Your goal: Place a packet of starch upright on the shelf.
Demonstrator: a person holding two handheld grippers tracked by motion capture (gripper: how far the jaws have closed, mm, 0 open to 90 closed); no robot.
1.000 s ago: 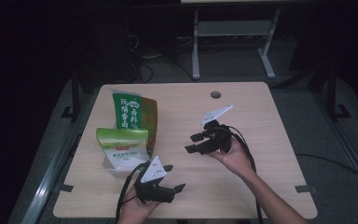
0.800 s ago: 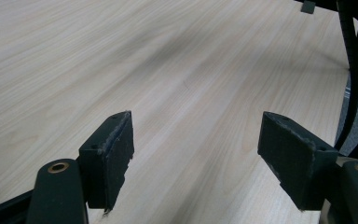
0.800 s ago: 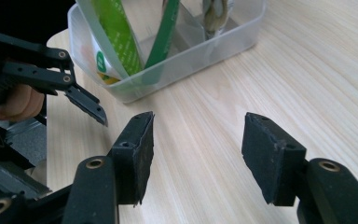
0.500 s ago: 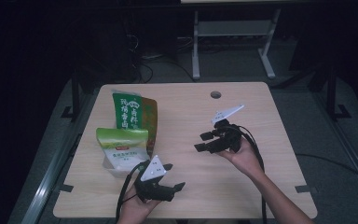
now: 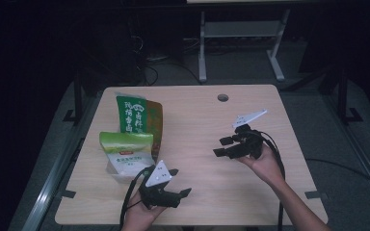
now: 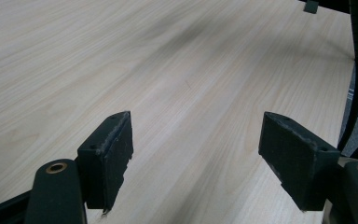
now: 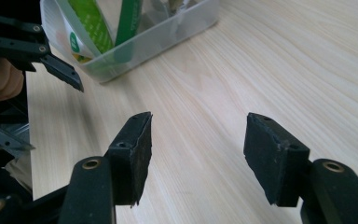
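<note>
- the table (image 5: 192,120) is pale wood grain, with a round cable hole (image 5: 223,97) near its far edge; the room around it is dark, grey floor on both sides.
- a white metal frame (image 5: 241,33) stands on the floor beyond the far edge.
- the clear plastic bin (image 7: 168,32) sits on the left of the table, holding green snack bags (image 5: 137,118) that stand upright.
- left gripper (image 5: 176,185) is at the near edge, just right of the bin, jaws wide apart over bare wood.
- right gripper (image 5: 221,146) hovers right of centre, well apart from the bin, pointing left toward it, jaws apart and empty.
</note>
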